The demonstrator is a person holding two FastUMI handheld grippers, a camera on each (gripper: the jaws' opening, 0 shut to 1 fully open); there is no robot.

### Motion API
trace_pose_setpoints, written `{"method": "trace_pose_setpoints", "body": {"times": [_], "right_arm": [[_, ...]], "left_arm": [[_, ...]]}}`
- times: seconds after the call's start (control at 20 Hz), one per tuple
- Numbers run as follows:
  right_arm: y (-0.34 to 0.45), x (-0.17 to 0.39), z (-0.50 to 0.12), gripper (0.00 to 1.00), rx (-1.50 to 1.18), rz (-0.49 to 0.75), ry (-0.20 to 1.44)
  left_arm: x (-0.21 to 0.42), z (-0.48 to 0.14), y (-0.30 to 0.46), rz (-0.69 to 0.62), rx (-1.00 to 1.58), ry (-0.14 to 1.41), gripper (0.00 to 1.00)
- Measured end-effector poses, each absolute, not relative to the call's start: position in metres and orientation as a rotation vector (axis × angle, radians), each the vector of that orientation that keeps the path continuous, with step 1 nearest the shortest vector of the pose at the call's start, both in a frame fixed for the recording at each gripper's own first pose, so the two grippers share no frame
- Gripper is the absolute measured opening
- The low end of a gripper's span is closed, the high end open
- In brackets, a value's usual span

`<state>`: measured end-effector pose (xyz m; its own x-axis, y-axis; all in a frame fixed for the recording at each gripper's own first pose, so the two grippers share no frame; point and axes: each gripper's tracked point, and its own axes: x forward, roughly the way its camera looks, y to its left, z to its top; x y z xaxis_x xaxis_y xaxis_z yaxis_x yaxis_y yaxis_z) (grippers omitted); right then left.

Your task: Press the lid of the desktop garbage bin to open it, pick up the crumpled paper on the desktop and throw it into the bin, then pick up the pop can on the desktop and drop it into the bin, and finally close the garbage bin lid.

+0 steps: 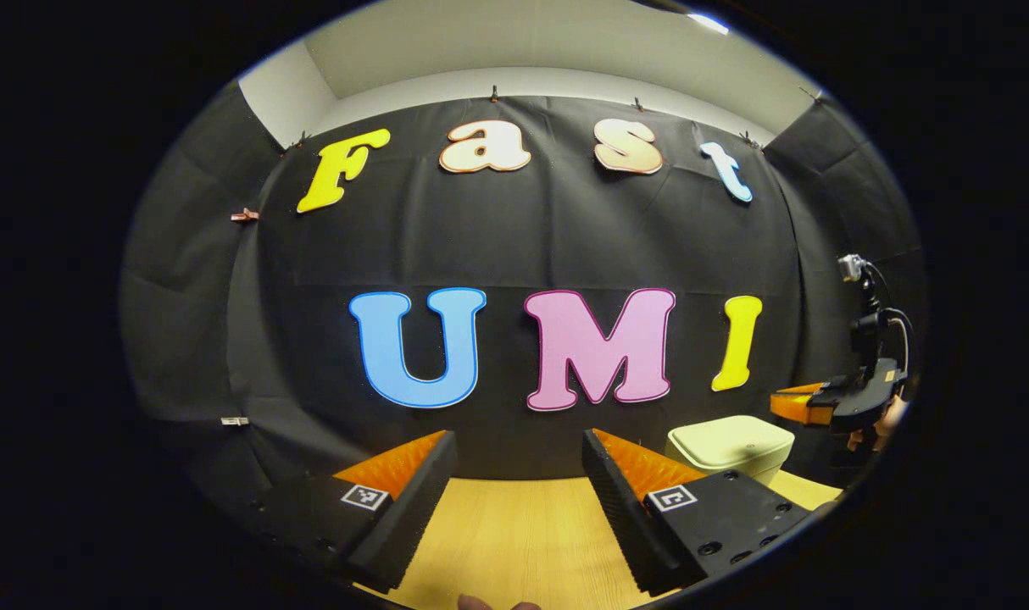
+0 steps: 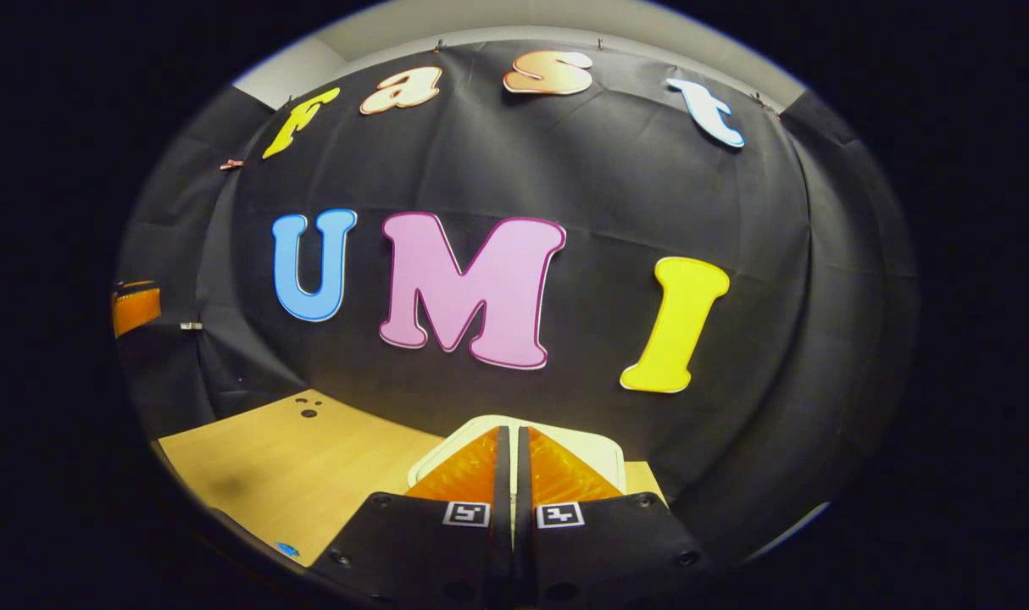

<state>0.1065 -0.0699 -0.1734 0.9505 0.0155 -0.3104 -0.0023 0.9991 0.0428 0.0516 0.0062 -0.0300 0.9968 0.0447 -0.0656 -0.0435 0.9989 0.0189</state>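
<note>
In the left gripper view, the left hand-held gripper (image 1: 519, 462) hangs over the wooden table (image 1: 514, 542) with its fingers spread wide and nothing between them. The bin (image 1: 729, 445), lid down, stands near the table's far edge toward its right side; the right hand-held gripper (image 1: 798, 405) hovers just beside it, above lid height. In the right gripper view, the right hand-held gripper (image 2: 511, 462) has its fingers pressed together, empty, over the bin's lid (image 2: 603, 453), contact unclear.
</note>
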Motion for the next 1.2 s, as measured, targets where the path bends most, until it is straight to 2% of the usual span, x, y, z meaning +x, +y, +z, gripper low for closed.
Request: {"method": "trace_pose_setpoints", "body": {"times": [0.6,1.2], "right_arm": [[-0.066,0.116,-0.237,0.06,0.088,0.017,0.432],[-0.064,0.114,-0.259,0.06,0.149,0.022,0.468]], "left_arm": [[0.058,-0.040,0.004,0.045,0.023,0.086,0.95],[0.060,-0.045,0.006,0.059,0.018,0.095,0.95]]}}
